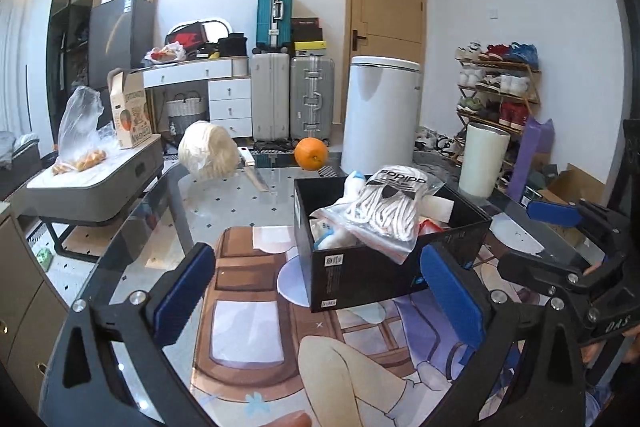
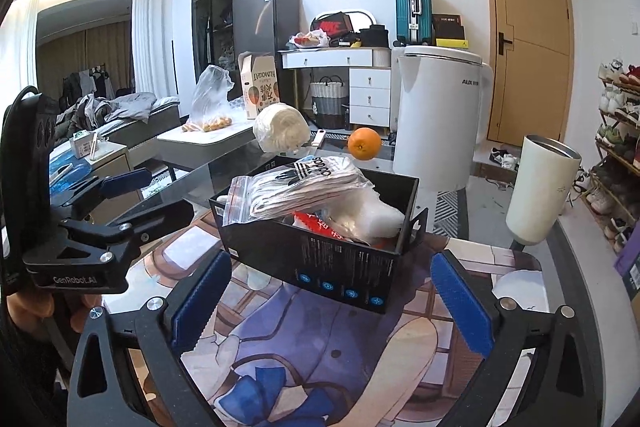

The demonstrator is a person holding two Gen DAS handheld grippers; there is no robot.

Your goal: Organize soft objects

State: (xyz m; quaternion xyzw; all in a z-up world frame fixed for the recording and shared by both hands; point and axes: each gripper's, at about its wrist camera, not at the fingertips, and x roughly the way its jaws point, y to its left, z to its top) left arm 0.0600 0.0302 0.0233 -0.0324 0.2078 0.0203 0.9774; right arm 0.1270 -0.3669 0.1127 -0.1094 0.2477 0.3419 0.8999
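Left wrist view shows the black box (image 1: 384, 267) on the table (image 1: 248, 195), the soft, light, slippery bag of socks (image 1: 384, 211) lying on top inside it, best pinched at its puffy middle, and both the left gripper (image 1: 320, 295) and the right gripper (image 2: 332, 303) near the box with jaws wide apart, holding nothing.

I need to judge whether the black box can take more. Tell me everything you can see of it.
The black box is an open-topped, lidless rectangular carton that looks like cardboard, with white print, a barcode label and blue round icons on its sides. It stands upright on the illustrated mat, on the glass table, ahead of both open grippers, touched by neither. It is heaped full: a zip bag of white socks lies on top, overhanging one rim, over white soft items and red packaging.
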